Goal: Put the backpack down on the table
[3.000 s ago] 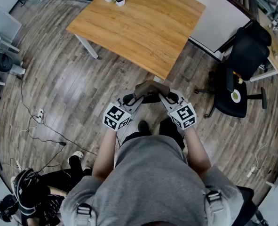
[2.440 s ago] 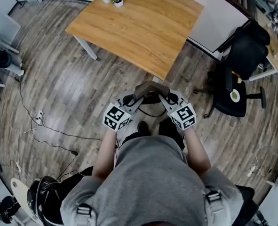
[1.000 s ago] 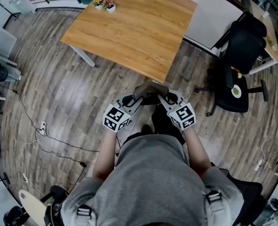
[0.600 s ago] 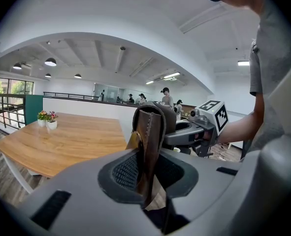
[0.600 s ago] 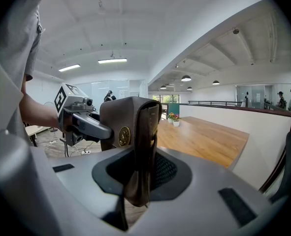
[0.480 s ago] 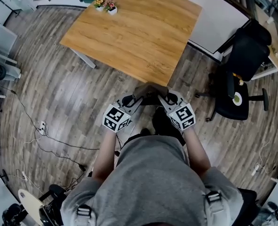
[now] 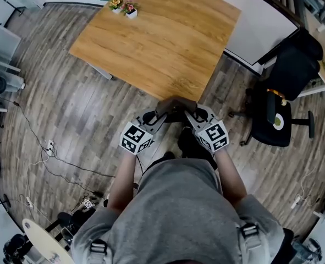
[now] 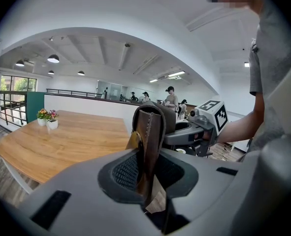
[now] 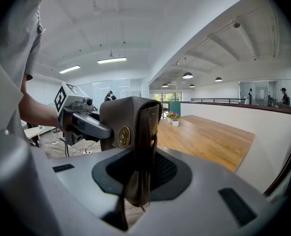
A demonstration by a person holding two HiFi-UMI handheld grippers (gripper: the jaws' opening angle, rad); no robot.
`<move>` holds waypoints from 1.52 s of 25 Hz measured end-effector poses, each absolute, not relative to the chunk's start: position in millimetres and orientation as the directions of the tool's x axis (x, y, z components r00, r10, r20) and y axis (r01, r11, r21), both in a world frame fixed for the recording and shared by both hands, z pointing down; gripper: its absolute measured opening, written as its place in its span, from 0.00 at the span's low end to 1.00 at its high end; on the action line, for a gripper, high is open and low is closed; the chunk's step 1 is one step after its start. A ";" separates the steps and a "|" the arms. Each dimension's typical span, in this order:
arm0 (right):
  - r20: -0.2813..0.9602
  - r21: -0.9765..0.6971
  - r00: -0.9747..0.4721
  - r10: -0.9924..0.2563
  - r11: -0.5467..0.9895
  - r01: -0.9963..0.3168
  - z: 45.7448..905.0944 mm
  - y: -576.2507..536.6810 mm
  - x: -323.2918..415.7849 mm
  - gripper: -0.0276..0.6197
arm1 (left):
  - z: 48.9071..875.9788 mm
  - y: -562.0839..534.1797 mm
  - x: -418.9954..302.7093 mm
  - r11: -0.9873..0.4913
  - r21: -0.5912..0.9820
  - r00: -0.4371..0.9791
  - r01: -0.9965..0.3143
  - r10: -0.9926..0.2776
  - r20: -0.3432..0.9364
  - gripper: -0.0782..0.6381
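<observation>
The left gripper (image 7: pixel 161 116) is clamped on a brown leather strap (image 8: pixel 150 132) of the backpack (image 7: pixel 176 104), and the right gripper (image 7: pixel 188 114) is closed on the matching strap on the other side. The bag hangs between the two tools in front of the person's body, over the wooden floor and just short of the near corner of the table (image 7: pixel 151 37). The step in hand looks like the carry to the tabletop, so the set-down is not yet done. To do it well, both grips should hold firm and level with each other so the bag does not swing or tip. The bag's bottom, hidden below the grippers, needs to rise above the table edge before it goes forward, or it may catch the corner. The broad bare middle of the top is the safe landing spot, well apart from the two small flower pots (image 7: pixel 124 7) at the far corner. The bag should rest its base on the wood before either strap is let go, and both should be let go together.
</observation>
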State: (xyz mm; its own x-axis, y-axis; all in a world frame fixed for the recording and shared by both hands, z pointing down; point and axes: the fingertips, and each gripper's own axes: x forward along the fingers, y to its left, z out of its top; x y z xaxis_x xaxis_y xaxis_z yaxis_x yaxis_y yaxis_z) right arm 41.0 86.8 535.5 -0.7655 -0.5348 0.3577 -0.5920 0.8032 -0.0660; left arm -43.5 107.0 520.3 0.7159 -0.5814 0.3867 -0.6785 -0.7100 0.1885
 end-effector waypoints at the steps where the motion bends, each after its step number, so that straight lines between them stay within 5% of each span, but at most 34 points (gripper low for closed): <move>1: 0.359 -0.067 -0.768 -0.530 0.806 -0.588 535.3 81.4 41.7 0.16 | 520.2 101.8 -42.7 -0.707 0.190 0.713 -0.681 -0.583 0.389 0.23; 38: 0.367 -0.064 -0.870 -0.329 0.924 -0.376 538.6 -114.5 55.1 0.17 | 523.1 -74.5 -20.9 -0.526 0.169 0.543 -0.833 -0.724 0.426 0.23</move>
State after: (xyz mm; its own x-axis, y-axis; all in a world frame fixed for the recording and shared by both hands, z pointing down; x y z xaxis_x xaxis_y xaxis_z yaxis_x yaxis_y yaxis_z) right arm 55.1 -114.5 538.6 -0.8701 -0.3287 0.3673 -0.3761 0.9244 -0.0636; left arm -20.9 -74.5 523.1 0.5434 -0.7236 0.4256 -0.8333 -0.5263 0.1692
